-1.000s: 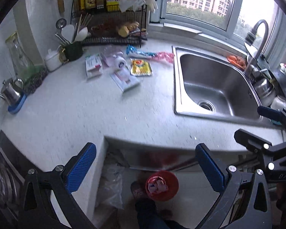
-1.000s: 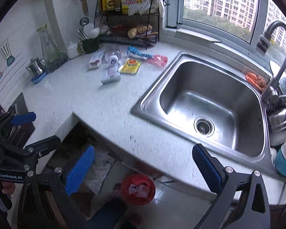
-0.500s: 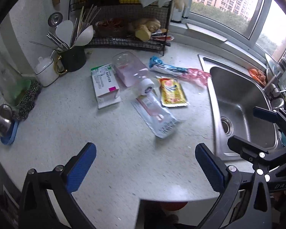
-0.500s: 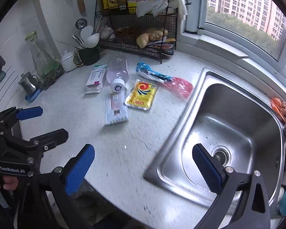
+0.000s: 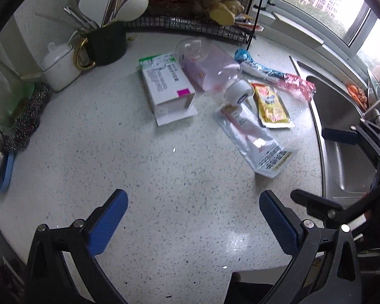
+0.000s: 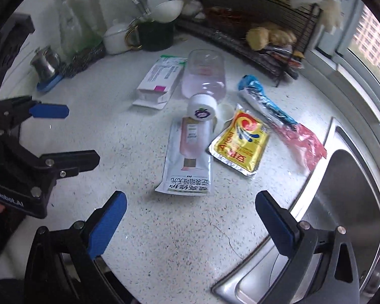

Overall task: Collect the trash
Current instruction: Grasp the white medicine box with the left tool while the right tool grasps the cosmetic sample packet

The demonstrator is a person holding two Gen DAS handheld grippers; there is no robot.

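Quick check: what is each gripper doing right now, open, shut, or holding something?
Left gripper: open, holding nothing, above the bare countertop.
Right gripper: open, holding nothing, just short of the white sachet.

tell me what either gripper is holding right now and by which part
Nothing is held: the left gripper and right gripper are both open above the white speckled counter.

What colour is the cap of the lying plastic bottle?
White cap with a purple mark, clearest in the right wrist view.

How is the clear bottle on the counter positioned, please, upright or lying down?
Lying down. The bottle rests on its side on the counter, white cap on and pointing toward the cameras.
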